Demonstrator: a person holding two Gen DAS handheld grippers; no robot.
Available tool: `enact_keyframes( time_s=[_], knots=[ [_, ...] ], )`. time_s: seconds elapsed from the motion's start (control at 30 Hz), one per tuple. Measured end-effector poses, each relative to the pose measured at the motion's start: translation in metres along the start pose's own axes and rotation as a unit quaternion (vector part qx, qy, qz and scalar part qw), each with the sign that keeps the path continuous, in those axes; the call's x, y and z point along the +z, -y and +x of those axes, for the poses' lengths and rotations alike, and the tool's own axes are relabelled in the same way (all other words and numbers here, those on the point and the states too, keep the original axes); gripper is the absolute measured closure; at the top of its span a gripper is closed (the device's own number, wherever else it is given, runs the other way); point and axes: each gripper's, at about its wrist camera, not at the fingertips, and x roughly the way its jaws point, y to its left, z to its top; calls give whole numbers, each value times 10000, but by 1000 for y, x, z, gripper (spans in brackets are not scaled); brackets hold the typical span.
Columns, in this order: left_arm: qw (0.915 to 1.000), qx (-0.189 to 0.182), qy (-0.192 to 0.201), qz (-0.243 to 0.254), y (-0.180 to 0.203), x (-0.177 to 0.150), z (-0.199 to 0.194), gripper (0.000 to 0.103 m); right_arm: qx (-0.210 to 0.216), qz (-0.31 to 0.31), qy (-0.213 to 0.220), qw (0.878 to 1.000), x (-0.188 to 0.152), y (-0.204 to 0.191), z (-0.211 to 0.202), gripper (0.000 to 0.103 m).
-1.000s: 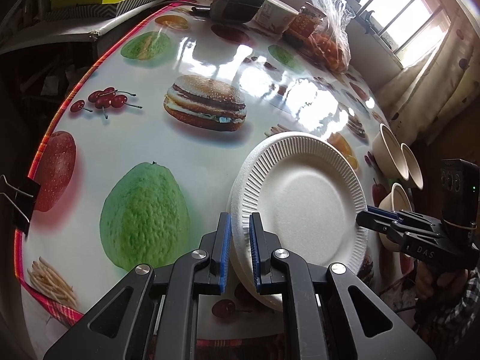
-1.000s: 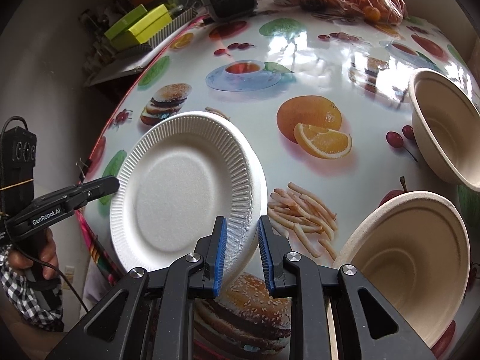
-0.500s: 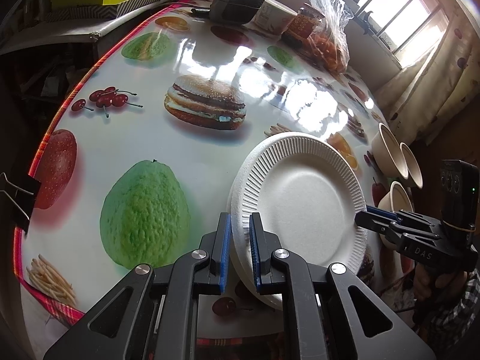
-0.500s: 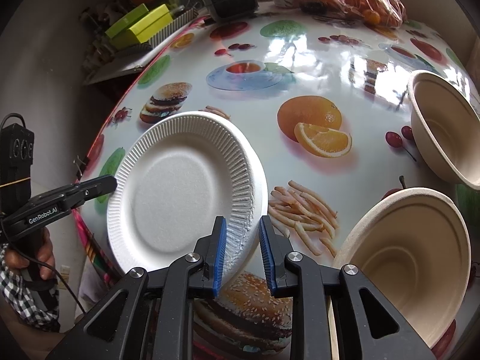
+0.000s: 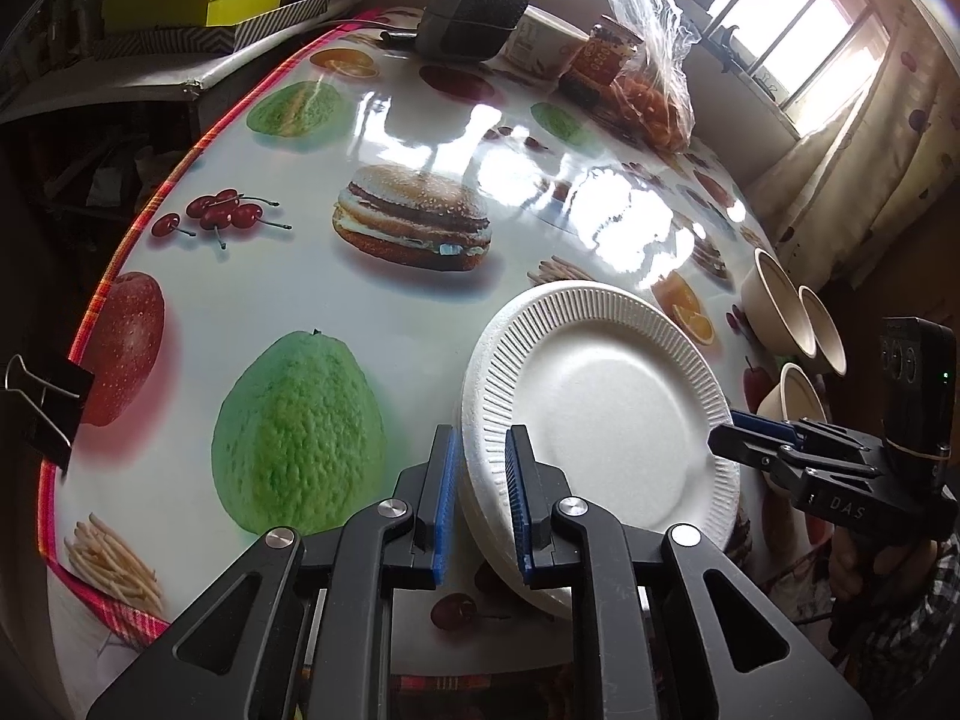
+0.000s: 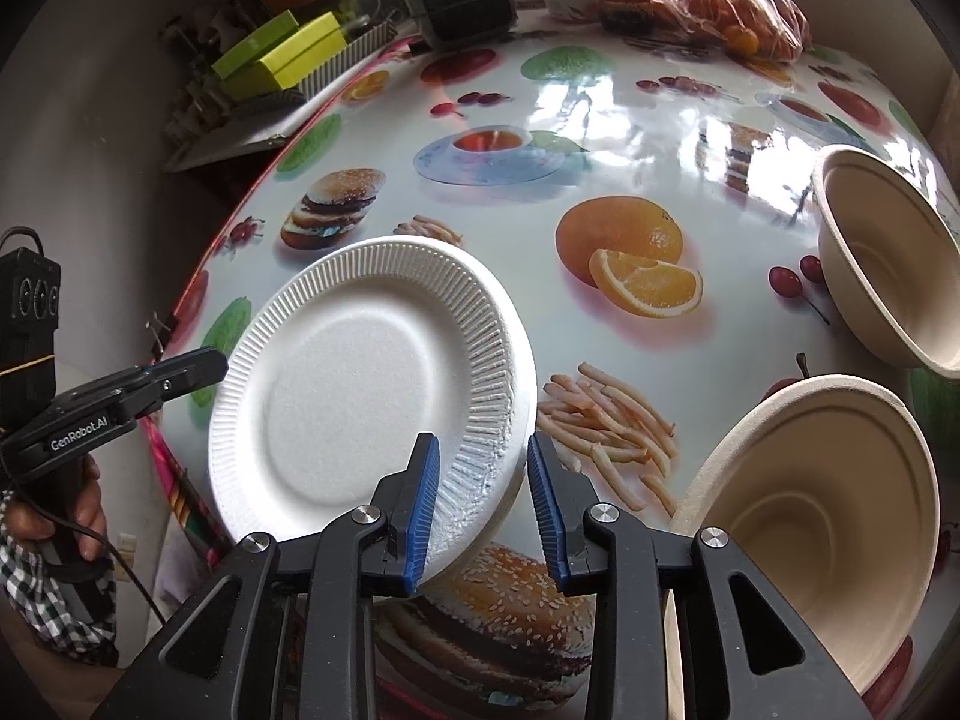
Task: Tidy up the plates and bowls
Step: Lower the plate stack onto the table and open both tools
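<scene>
Two grippers flank the white foam plate stack (image 5: 606, 414) on the table (image 5: 420, 312): left gripper (image 5: 480, 504) at its left rim, right gripper (image 6: 483, 504) at the opposite rim. Both jaws have just been opening, narrowly parted, rim between them, grip loosened.

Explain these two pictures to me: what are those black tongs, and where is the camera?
No robot here: a person holds a hand gripper in each hand, and each carries a wide-angle camera looking along its two fingers. One picture is from the left gripper, the other from the right gripper. On the food-print table lie a white foam plate and beige bowls. Both grippers have the plate's rim between their fingers, on opposite sides. The fingers have just been opening, so they look loosened, not clamped.
</scene>
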Motion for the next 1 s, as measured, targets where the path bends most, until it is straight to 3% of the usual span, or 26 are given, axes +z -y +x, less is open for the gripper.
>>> enact_keyframes(
  time_s=[0.47, 1.0],
  knots=[
    [9997, 158, 144, 110, 2, 1, -6, 81, -2, 84, 200, 9998, -2, 0, -7, 68],
    [9948, 643, 606, 501, 22, -3, -21, 80, -216, 207, 647, 9975, -10, 4, -24, 62]
  ],
)
